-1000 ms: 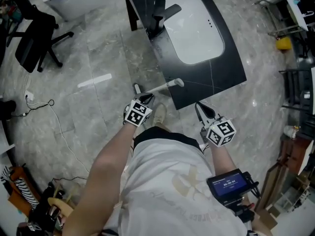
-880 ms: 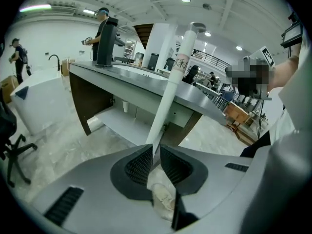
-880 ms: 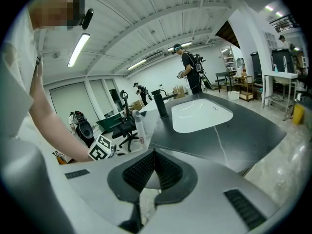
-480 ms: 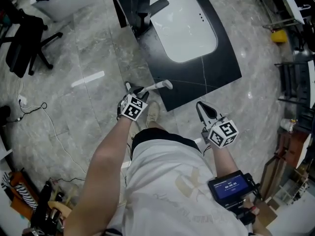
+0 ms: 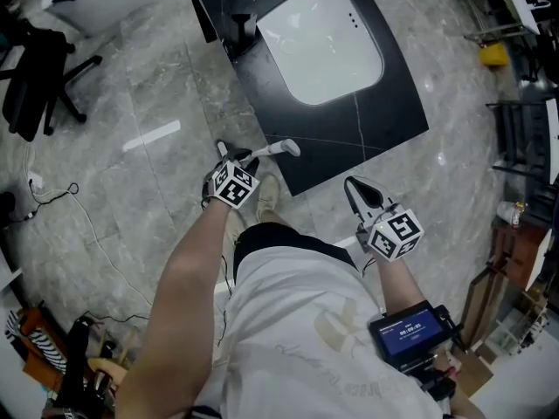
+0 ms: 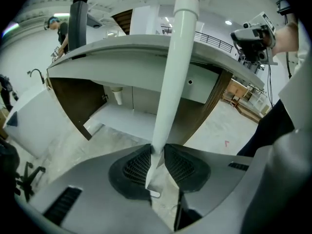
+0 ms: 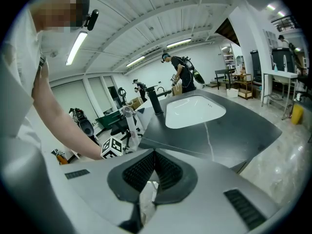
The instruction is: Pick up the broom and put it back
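The broom [image 5: 278, 150] shows only as its white handle; its brush end is out of sight in every view. In the head view the rounded top of the handle lies against the near left edge of the black counter [image 5: 384, 112]. In the left gripper view the broom [image 6: 170, 82] rises steeply in front of the counter's [image 6: 146, 45] rim, and its top stands above the counter's surface.

The left gripper [image 5: 234, 155] sits just off that same edge of the counter, over the grey floor [image 5: 157, 199], pointing down and towards the counter. Its claw pinches the handle low down. In its own view the left gripper [image 6: 156, 147] has a ribbed pad against each side of the white pole.

The right gripper [image 5: 356, 188] hangs just beside the counter's near corner, well apart from the broom. Its claw is pressed together with nothing in it. In its own view the right gripper [image 7: 153, 152] has pads that meet at the tips.

A white basin [image 5: 319, 46] is set into the counter, with a dark tap [image 5: 253, 11] at its far left. A black chair [image 5: 35, 72] stands on the floor well to the left of the counter. A pale shoe [image 5: 266, 201] shows just below the counter's near edge.
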